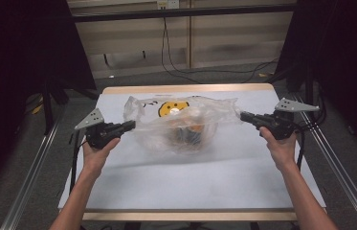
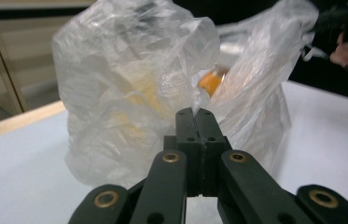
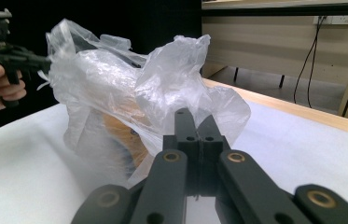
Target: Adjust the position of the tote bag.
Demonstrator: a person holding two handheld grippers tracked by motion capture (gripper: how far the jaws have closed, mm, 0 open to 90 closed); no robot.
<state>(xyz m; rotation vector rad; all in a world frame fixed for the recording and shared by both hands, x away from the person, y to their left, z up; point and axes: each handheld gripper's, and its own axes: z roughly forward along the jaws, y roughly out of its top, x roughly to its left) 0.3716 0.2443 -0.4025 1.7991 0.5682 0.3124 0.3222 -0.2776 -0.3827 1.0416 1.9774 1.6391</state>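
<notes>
The left gripper [image 1: 129, 126] and right gripper [image 1: 244, 116] each pinch an edge of the plastic bag [image 1: 183, 122] stretched between them, jaws closed on the film.

Bag [image 1: 181, 122]: on the table [image 1: 214, 177], centre, toward the far edge. Contents [image 1: 185, 129]: inside the bag, low at its middle; kind unclear. Left gripper [image 1: 130, 125]: at the bag's left edge, touching it. Right gripper [image 1: 243, 116]: at the bag's right edge, touching it. Cables [image 1: 176, 67]: on the floor behind the table.
</notes>
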